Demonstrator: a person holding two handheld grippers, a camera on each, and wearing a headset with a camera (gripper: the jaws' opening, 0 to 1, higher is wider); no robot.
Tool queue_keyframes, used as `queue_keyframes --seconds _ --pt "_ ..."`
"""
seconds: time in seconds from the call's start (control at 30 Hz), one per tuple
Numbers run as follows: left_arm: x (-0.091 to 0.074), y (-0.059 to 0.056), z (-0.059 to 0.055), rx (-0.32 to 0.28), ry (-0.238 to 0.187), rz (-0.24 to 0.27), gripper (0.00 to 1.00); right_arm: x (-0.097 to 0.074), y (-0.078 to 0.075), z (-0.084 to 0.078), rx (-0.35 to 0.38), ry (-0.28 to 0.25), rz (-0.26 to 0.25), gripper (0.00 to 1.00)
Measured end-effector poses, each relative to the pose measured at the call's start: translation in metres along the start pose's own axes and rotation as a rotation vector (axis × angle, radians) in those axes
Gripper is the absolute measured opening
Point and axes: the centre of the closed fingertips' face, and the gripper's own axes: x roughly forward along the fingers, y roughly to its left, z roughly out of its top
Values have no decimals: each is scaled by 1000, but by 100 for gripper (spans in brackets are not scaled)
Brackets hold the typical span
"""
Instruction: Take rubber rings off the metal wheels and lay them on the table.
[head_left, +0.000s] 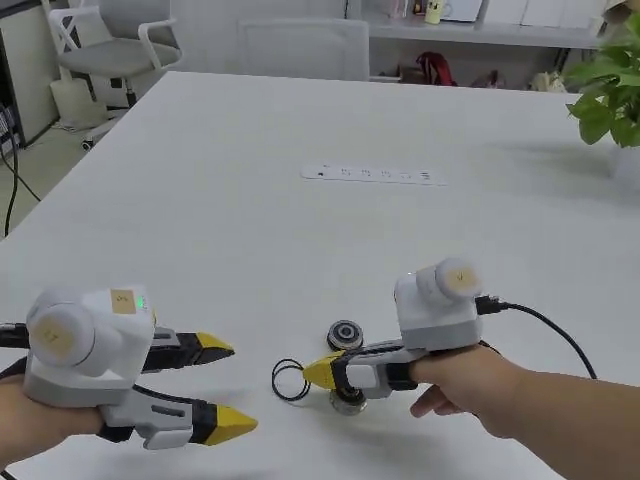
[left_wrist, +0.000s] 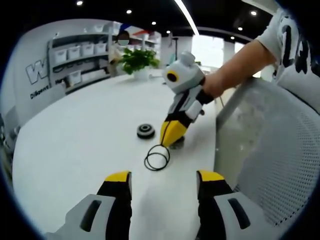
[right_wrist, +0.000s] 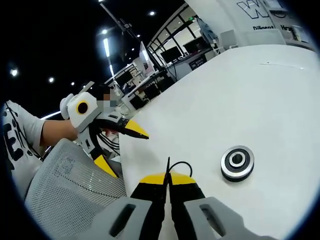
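Observation:
My right gripper (head_left: 312, 371) (right_wrist: 168, 179) is shut on a thin black rubber ring (head_left: 290, 381) (left_wrist: 157, 158) (right_wrist: 178, 165), whose loop droops onto the white table (head_left: 300, 230). A bare metal wheel (head_left: 349, 401) (left_wrist: 176, 144) sits just under and behind the yellow tips. A second metal wheel (head_left: 345, 335) (left_wrist: 145, 131) (right_wrist: 237, 162), dark rubber around it, lies flat a little farther off. My left gripper (head_left: 232, 385) (left_wrist: 164, 177) is open and holds nothing, a short way left of the ring; it is the left gripper (right_wrist: 125, 131) seen from the right one.
A white power strip (head_left: 370, 174) lies mid-table. A potted plant (head_left: 605, 95) stands at the far right and an office chair (head_left: 110, 45) beyond the far left corner. A mesh chair back (left_wrist: 270, 150) (right_wrist: 65, 195) is beside the near table edge.

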Motion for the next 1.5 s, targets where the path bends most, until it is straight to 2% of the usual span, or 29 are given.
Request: queue_keyframes --seconds 0.47,1.1,1.5 --pt "1 -1 0 -3 1 -3 53 0 -2 0 -49 3 -27 0" --pt "1 0 0 -3 4 -3 53 -3 -7 0 -92 13 -54 16" --pt "2 9 0 -2 3 4 53 -11 -11 7 -115 -5 -61 20"
